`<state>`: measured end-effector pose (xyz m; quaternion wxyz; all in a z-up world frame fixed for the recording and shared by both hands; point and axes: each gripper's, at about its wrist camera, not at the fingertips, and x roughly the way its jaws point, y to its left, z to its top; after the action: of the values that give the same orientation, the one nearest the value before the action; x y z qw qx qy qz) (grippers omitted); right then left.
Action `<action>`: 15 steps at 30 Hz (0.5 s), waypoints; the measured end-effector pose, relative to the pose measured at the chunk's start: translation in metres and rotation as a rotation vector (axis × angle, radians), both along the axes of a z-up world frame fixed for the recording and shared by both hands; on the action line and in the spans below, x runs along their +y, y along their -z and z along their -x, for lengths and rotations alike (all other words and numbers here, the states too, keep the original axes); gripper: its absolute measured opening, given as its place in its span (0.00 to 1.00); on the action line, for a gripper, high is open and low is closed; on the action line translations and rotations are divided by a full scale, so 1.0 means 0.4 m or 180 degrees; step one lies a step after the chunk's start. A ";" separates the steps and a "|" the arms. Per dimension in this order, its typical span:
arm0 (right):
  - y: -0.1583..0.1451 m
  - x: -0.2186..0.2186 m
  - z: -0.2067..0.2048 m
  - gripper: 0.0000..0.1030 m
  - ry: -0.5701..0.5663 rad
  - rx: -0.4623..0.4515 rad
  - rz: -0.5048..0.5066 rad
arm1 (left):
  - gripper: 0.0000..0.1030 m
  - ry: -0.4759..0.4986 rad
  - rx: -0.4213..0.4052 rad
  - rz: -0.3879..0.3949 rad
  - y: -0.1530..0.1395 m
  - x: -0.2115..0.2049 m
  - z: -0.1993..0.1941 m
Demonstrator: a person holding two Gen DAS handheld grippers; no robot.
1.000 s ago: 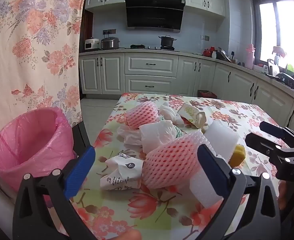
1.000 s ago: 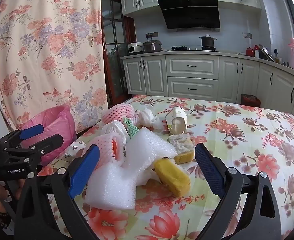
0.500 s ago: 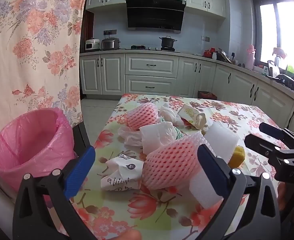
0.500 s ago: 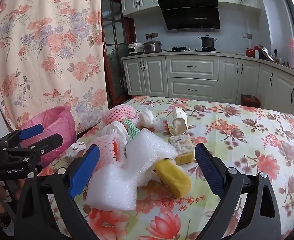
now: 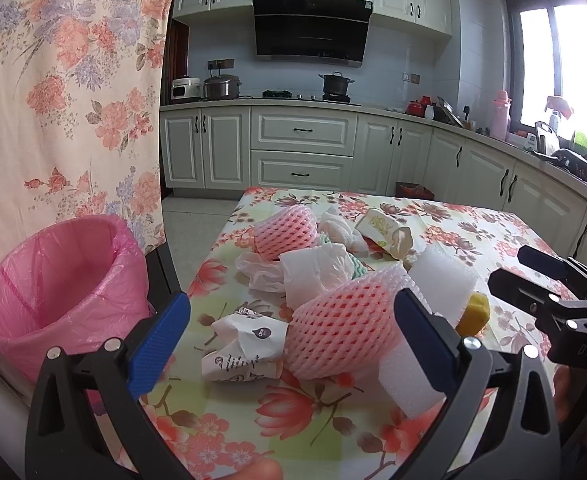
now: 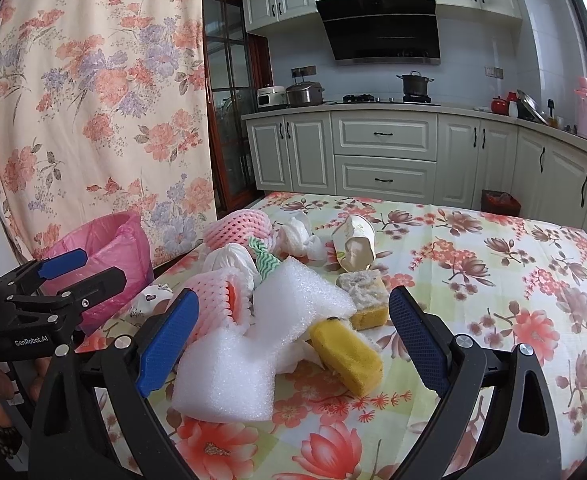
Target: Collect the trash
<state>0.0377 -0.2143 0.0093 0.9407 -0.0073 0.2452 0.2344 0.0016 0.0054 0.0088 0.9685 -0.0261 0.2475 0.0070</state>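
While a heap of trash lies on the floral-clothed counter (image 6: 493, 264), the nearest pink foam fruit net (image 5: 343, 330) sits just ahead of the left hand-held gripper (image 5: 289, 338), between the lines of its two blue-padded fingers (image 5: 159, 344) but beyond their tips. Its long axis runs across the view, rising toward the right, with its open end facing the right hand-held gripper (image 6: 289, 338), as the right wrist view shows. A crumpled printed paper cup (image 5: 245, 346) lies touching the net's left end. A white foam block (image 6: 229, 376) lies just in front of the right hand-held gripper, between its fingers' lines, with a yellow sponge (image 6: 347, 352) beside it, long axis running from near right to far left. Farther back are a second sponge (image 6: 363, 294), a white plastic bag (image 5: 317, 270), a second pink net (image 5: 285, 232), crumpled tissue (image 6: 299, 234) and a tipped paper cup (image 6: 353, 242) with its mouth turned toward the camera. Both hand-held grippers are spread wide and hold nothing. A bin lined with a pink bag (image 5: 61, 284) stands off the counter's left edge, below a flowered curtain (image 5: 61, 92). White kitchen cabinets (image 5: 301, 148) fill the background.
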 end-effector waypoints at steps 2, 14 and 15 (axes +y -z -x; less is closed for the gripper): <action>0.000 0.000 0.000 0.87 0.0005 -0.0002 0.0003 | 0.96 0.0002 -0.0002 0.0002 -0.004 0.005 -0.001; -0.002 -0.001 0.002 0.87 0.0014 -0.0012 0.0001 | 0.96 0.0008 -0.0008 -0.0010 0.000 0.009 -0.004; -0.002 -0.001 0.001 0.87 0.0013 -0.0008 0.0000 | 0.96 0.0007 -0.0012 -0.0014 0.005 -0.007 0.002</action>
<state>0.0374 -0.2147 0.0102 0.9415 -0.0070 0.2441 0.2325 0.0007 0.0027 0.0068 0.9690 -0.0237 0.2457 0.0064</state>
